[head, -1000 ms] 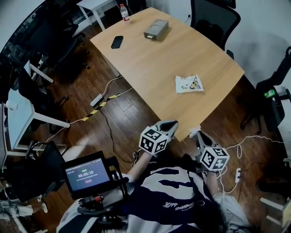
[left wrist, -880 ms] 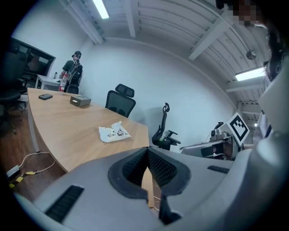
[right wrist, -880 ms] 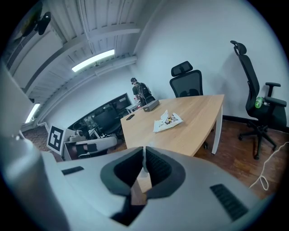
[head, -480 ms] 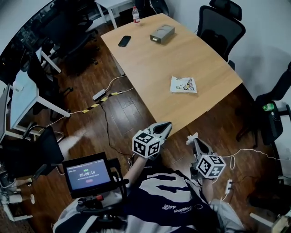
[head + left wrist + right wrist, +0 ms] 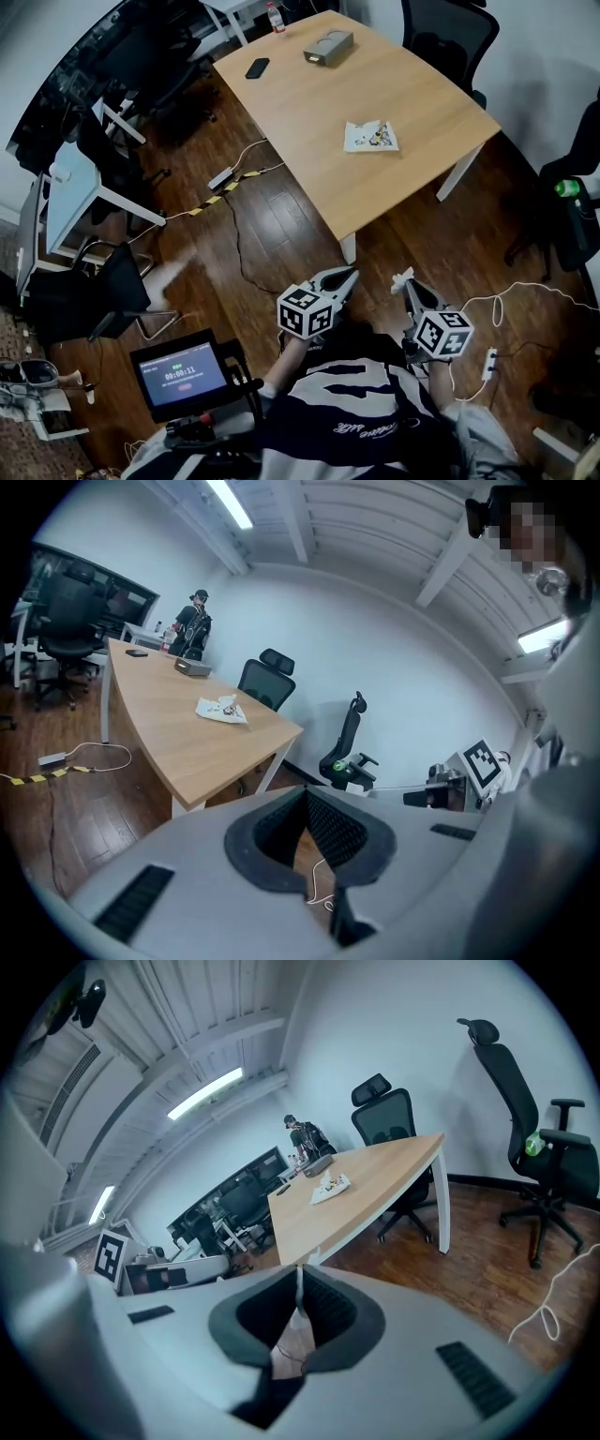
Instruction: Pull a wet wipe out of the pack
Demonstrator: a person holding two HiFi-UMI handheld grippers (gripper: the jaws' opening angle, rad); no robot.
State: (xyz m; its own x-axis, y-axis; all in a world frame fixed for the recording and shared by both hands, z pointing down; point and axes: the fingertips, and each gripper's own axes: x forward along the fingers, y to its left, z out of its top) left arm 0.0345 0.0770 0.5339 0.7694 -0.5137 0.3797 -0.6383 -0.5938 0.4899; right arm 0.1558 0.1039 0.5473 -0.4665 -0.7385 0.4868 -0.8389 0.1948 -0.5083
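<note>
Right gripper view, wipe (image 5: 298, 1302) pinched in right tongs (image 5: 300, 1271), white speck overhead

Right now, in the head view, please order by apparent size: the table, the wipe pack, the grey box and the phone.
1. Table, largest.
2. Wipe pack and grey box: they look about alike, and the pack lies nearer the camera, so I do not rank them.
3. Phone, smallest.

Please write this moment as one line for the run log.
left tongs: shut, empty | right tongs: shut on white scrap | wipe pack: on table, far from both tongs
</note>
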